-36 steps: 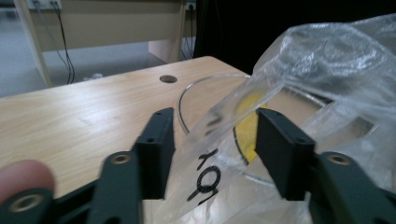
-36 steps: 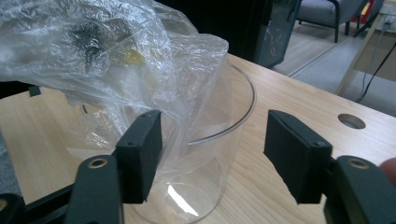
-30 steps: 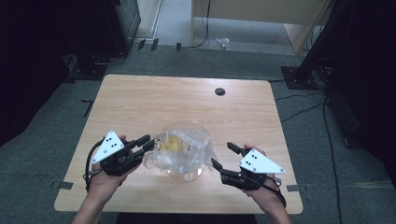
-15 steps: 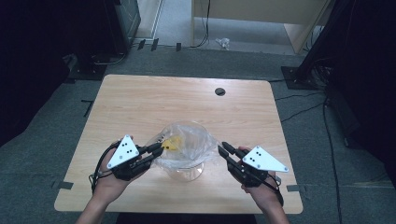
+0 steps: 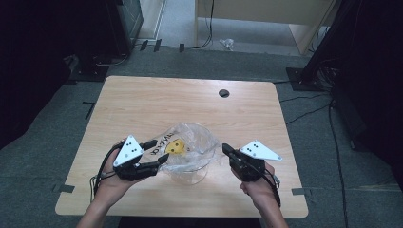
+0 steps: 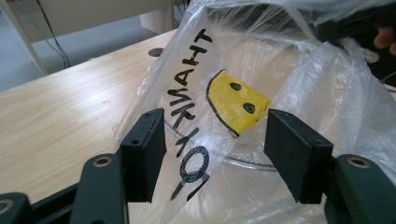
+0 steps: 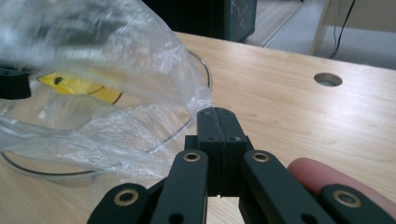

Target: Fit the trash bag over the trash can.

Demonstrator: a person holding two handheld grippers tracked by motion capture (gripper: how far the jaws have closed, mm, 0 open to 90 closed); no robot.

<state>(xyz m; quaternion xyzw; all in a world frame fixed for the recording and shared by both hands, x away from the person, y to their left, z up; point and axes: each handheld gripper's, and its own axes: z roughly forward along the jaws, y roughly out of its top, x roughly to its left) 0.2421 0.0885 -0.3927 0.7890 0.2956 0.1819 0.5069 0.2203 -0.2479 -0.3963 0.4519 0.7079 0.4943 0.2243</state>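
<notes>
Black two-jaw tongs [image 5: 159, 152] with brass-ringed pivots, grey three-cornered top plates, trailing black cables.

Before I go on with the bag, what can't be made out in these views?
- Right gripper view: whether the shut jaws pinch the plastic bag; the film meets their tips.
- Same view: bag top blurred.
- Left gripper view: glass bowl veiled by film.
- High view: bag lettering too small.

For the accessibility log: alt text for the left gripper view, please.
The left tool stands open, jaws either side of a clear plastic bag with black lettering and a yellow smiley face. The bag lies over a clear bowl on a wooden table.
</notes>
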